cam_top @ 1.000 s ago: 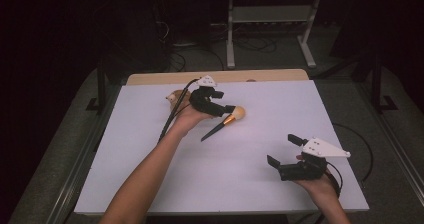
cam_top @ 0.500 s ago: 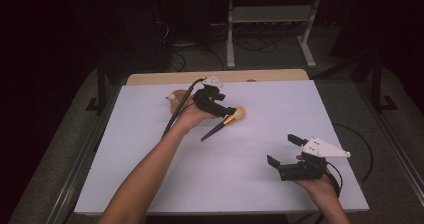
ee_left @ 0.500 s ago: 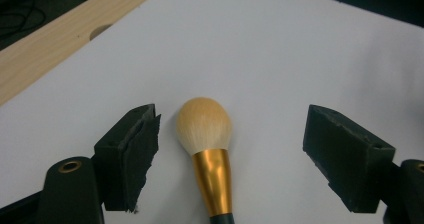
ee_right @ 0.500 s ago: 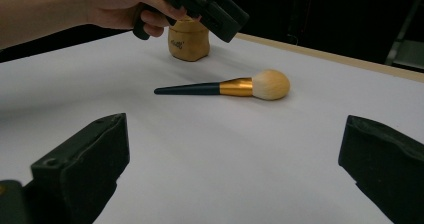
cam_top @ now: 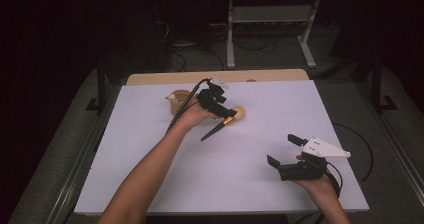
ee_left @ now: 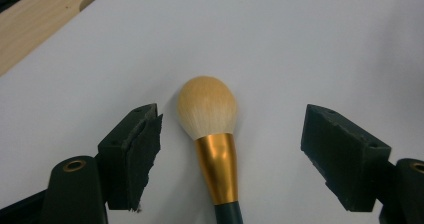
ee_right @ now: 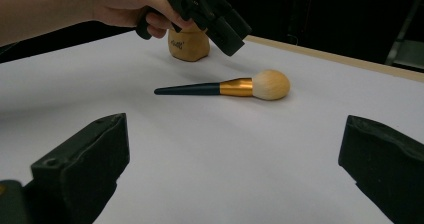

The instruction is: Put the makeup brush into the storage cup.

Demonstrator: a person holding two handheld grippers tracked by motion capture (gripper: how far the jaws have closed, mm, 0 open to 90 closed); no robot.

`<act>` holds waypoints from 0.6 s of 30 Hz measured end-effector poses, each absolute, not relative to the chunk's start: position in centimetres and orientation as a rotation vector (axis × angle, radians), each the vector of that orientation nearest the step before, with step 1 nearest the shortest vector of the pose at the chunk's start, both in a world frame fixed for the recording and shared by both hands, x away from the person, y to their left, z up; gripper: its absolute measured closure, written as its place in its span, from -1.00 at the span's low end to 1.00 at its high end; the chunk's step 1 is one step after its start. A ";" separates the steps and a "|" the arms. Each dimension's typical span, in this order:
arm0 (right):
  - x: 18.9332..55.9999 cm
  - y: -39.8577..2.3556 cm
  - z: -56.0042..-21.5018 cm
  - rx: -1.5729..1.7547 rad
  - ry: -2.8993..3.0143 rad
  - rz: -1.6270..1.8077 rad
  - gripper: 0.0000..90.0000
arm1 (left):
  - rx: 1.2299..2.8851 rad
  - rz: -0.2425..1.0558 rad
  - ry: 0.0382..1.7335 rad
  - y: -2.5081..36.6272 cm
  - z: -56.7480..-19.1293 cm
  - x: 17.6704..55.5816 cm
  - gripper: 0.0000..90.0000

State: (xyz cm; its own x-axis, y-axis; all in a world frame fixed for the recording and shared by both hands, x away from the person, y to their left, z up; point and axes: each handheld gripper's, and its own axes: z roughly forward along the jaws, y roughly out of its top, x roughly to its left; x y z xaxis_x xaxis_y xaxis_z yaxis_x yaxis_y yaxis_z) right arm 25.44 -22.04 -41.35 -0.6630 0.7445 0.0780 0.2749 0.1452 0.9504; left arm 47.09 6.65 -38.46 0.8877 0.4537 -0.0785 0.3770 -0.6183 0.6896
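A makeup brush (cam_top: 231,119) with a tan bristle head, gold ferrule and dark handle lies on the white table top (cam_top: 150,184). My left gripper (cam_top: 226,112) hovers just over its ferrule. In the left gripper view the brush (ee_left: 207,106) lies between the open jaws of the left gripper (ee_left: 232,129), and neither pad touches it. The jaws have just been closing a little. My right gripper (cam_top: 284,150) rests open at the front right with nothing in it. The right gripper view looks past the right gripper (ee_right: 235,149) to the brush (ee_right: 235,87) and the left gripper (ee_right: 227,34).
A small tan pouch-like object (cam_top: 177,101) stands behind the left hand, also seen as the tan pouch (ee_right: 188,46). A wooden strip (cam_top: 165,78) runs along the table's far edge. Dark floor, cables and a metal stand lie beyond it.
My left gripper has shifted slightly to the right and down over the brush. The brush and the right gripper have stayed where they were.
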 end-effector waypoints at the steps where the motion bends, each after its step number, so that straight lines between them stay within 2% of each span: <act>1: 25.4 -22.0 -41.3 0.974 2.016 1.531 -1.00 | 2.299 0.133 0.608 6.5 -38.5 47.1 -0.48; 18: 25.4 -22.0 -41.3 0.964 2.015 1.533 -1.00 | 2.421 0.120 0.622 5.3 -38.8 47.8 -0.42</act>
State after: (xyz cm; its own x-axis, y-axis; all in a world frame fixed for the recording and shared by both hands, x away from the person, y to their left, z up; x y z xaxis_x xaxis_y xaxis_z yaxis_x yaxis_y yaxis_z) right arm 25.40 -22.04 -41.33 -0.6664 0.7421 0.0720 0.2675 0.1478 0.9521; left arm 47.78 5.31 -38.85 0.8844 0.4623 -0.0644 0.4050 -0.6915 0.5982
